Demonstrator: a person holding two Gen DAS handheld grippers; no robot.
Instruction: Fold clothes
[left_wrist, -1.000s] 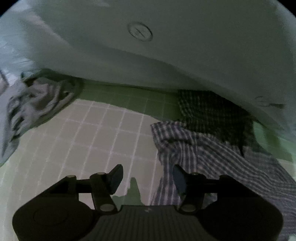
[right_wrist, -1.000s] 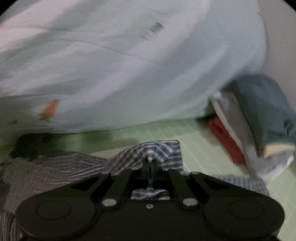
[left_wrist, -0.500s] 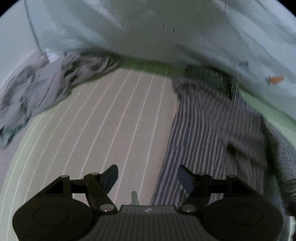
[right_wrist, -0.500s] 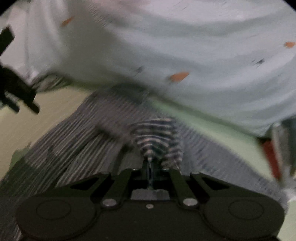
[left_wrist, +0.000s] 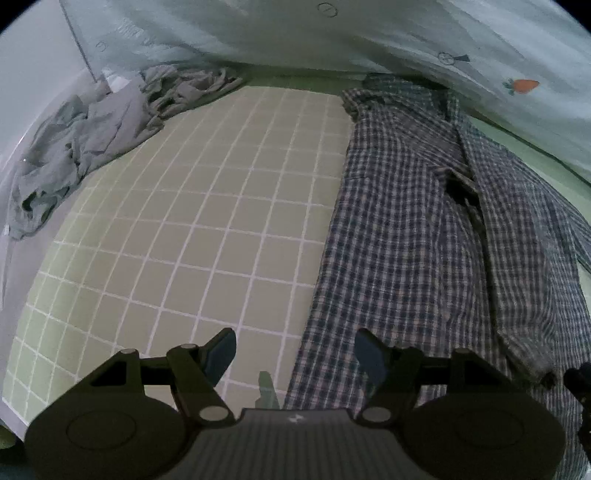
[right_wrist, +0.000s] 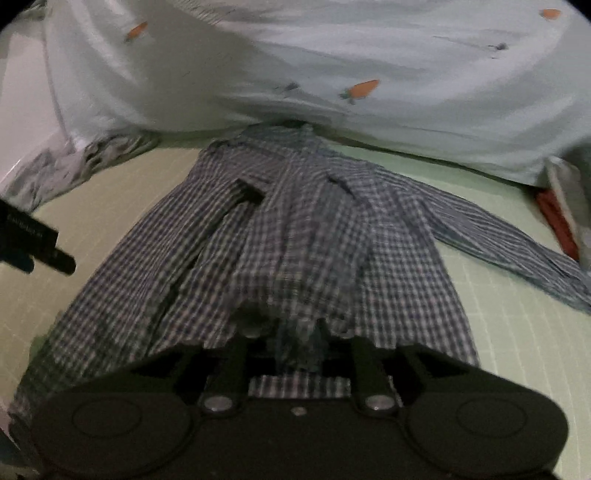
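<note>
A crumpled grey garment (left_wrist: 77, 147) lies at the far left of the green gridded mat (left_wrist: 207, 206), clear only in the left view. The left gripper (left_wrist: 295, 350) hovers with jaws spread and empty over the mat, beside the checked shirt (left_wrist: 424, 236) spread flat. The right gripper (right_wrist: 295, 343) has jaws just parting, shirt hem bunched between them. Only the right view shows folded clothes (right_wrist: 561, 218) at far right.

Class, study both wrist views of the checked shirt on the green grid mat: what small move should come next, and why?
Probably let the right gripper finish releasing and draw back: its jaws have just been opening, with a bunch of the checked shirt between them. The shirt lies spread on the grid mat, and the left gripper is open, empty, over the shirt's edge.
</note>
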